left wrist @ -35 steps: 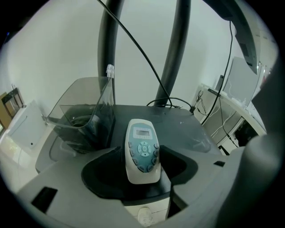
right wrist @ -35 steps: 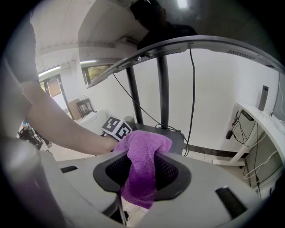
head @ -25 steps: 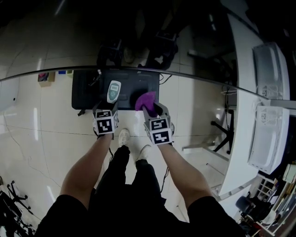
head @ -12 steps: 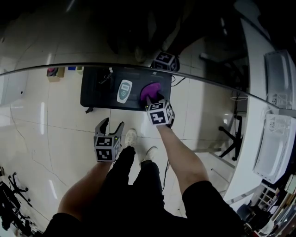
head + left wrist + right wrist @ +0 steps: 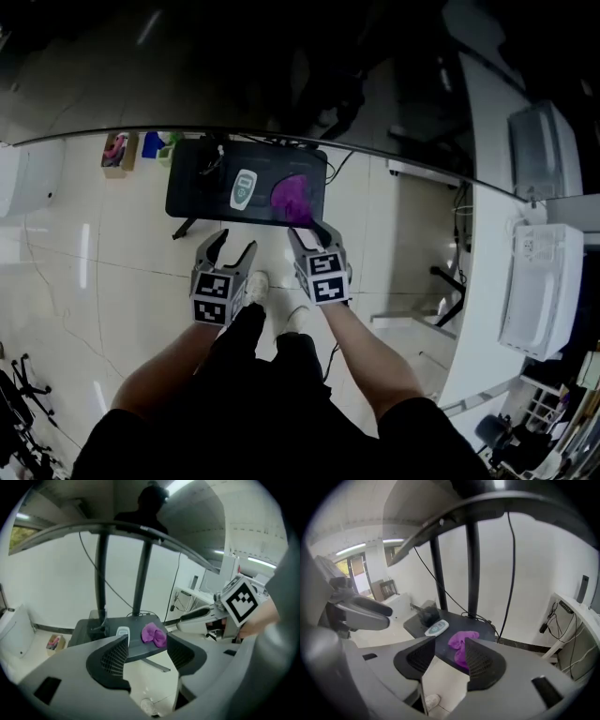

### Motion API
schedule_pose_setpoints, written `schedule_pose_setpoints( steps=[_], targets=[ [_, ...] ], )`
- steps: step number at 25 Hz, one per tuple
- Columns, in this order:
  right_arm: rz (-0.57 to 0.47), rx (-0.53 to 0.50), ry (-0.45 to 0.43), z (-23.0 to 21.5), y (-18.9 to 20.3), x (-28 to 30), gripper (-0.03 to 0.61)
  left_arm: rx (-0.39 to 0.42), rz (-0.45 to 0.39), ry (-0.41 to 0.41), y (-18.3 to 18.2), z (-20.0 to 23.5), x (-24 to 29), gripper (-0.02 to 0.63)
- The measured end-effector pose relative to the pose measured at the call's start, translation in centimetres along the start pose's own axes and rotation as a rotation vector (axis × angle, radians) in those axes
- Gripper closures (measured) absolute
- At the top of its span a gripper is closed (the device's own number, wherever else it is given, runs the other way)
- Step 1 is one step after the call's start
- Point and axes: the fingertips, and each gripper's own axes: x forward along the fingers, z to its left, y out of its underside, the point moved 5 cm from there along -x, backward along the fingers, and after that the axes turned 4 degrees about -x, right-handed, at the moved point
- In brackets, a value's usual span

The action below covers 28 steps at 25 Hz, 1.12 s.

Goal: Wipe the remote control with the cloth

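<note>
The black table [image 5: 192, 197] stands far off. Nearer, the left gripper [image 5: 234, 243] and right gripper [image 5: 309, 232] are both wide and hold nothing; the left's jaws just closed a little, the right's just opened. On the table, the purple cloth [image 5: 292, 195] lies right of the remote control [image 5: 244, 188].

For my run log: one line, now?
remote, cloth: on table; left hand-held gripper: open empty, just narrowed; right hand-held gripper: open empty, just widened

Remote [image 5: 244, 188] L of cloth [image 5: 292, 197]; on table [image 5: 187, 195]
</note>
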Motion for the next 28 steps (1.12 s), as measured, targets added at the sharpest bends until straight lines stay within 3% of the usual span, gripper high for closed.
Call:
schedule_pose_setpoints(
  steps=[2,7,15,21,28],
  targets=[
    [-0.056,0.021,-0.026,1.3,-0.8,-4.6,0.369,0.037,-0.035,0.021,-2.0,-2.3,-2.2,0.383],
    [-0.153,0.020,-0.125,4.3,-1.0,-14.6,0.486,0.116,-0.128,0.043,-4.3,-8.0,-8.0,0.464],
    [-0.250,-0.082,-0.189,7.4,-1.8,-23.7,0.537,0.195,-0.229,0.025,-4.5,-14.9,-13.8,0.609],
    [-0.310,-0.101,-0.128,8.5,-2.6,-25.7,0.561,0.255,-0.265,0.062,-4.3,-15.5,-17.1,0.609],
    [-0.358,-0.081,-0.071,10.6,-5.4,-25.8,0.563,0.298,-0.288,0.097,-4.7,-13.1,-19.7,0.609]
  ],
)
